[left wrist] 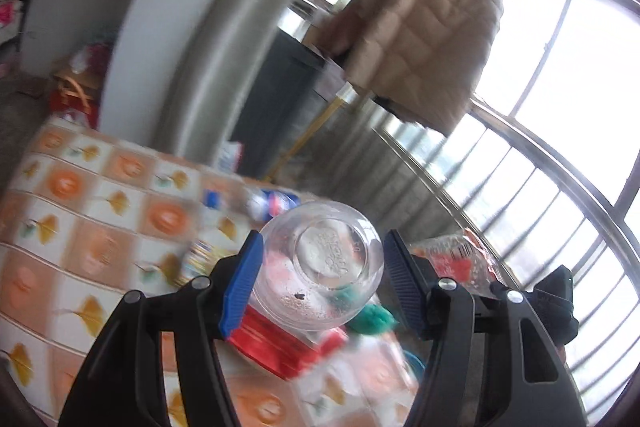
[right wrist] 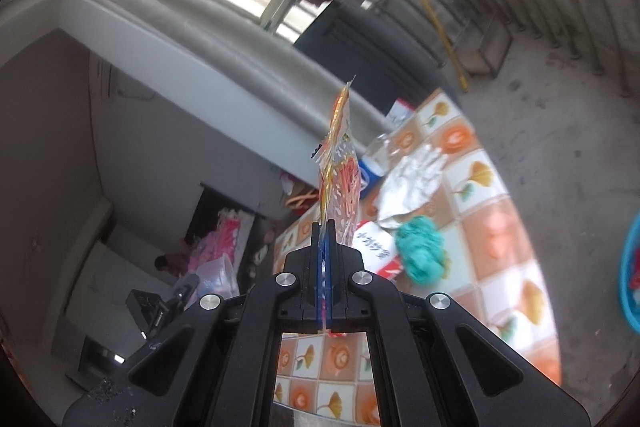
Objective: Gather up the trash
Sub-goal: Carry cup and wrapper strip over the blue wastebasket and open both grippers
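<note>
My left gripper (left wrist: 320, 275) holds a clear plastic cup (left wrist: 320, 263) between its blue pads (left wrist: 240, 287), bottom toward the camera, above the tiled-pattern tablecloth (left wrist: 80, 207). My right gripper (right wrist: 324, 227) is shut on a crinkled orange snack wrapper (right wrist: 340, 175) that sticks up from the pads; it also shows in the left wrist view (left wrist: 456, 259). On the table lie a red-and-white box (right wrist: 376, 247), a teal scrunched item (right wrist: 420, 247), a clear plastic glove (right wrist: 412, 179) and a blue-labelled bottle (left wrist: 276, 205).
A blue basin (right wrist: 632, 267) stands on the floor right of the table. A beige padded jacket (left wrist: 420, 27) hangs by the barred window (left wrist: 560, 147). A dark cabinet (left wrist: 276, 99) and a yellow-handled broom (right wrist: 436, 23) stand behind the table.
</note>
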### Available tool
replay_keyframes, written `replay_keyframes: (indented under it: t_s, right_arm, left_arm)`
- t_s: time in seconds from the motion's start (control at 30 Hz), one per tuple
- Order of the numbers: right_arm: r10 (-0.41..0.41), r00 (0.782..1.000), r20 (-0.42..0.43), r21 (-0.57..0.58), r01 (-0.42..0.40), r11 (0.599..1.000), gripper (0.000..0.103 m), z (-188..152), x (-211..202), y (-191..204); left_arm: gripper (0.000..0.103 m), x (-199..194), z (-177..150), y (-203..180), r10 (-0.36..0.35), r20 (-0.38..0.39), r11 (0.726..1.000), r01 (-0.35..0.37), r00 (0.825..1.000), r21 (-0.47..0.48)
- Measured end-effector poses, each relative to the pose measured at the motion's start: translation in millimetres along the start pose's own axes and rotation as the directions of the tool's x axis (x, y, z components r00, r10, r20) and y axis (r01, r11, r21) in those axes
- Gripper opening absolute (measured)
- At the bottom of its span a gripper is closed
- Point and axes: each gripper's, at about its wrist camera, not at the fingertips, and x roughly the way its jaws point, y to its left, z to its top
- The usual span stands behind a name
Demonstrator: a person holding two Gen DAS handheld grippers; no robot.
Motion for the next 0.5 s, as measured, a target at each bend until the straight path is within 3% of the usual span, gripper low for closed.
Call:
replay_keyframes:
  t_s: [0.1, 0.27, 0.4, 0.43, 0.5]
  right_arm:
    - [-0.032, 0.999, 0.040, 0.033, 0.031, 0.999, 0.000, -12, -28, -16]
    - [-0.103, 0.990, 0.101, 0.118, 0.091, 0.989, 0.000, -30, -72, -51]
    - [-0.194, 0.970, 0.148, 0.190, 0.165, 0.968, 0.000, -43, -110, -80]
    - [-0.236, 0.958, 0.161, 0.208, 0.201, 0.957, 0.000, -47, -119, -88]
    - [-0.321, 0.930, 0.181, 0.243, 0.274, 0.931, 0.000, -53, -133, -104]
  left_arm:
    - [0.060, 19, -15, -26, -0.056, -0.062, 0.998, 0.057, 0.997, 0.024]
    - [0.060, 60, -42, -84, -0.148, -0.174, 0.983, 0.165, 0.974, 0.085]
    - [0.060, 99, -64, -131, -0.203, -0.271, 0.964, 0.240, 0.941, 0.113]
    - [0.060, 116, -73, -151, -0.230, -0.319, 0.952, 0.280, 0.919, 0.121]
    - [0.060, 136, -87, -174, -0.234, -0.371, 0.941, 0.305, 0.899, 0.145]
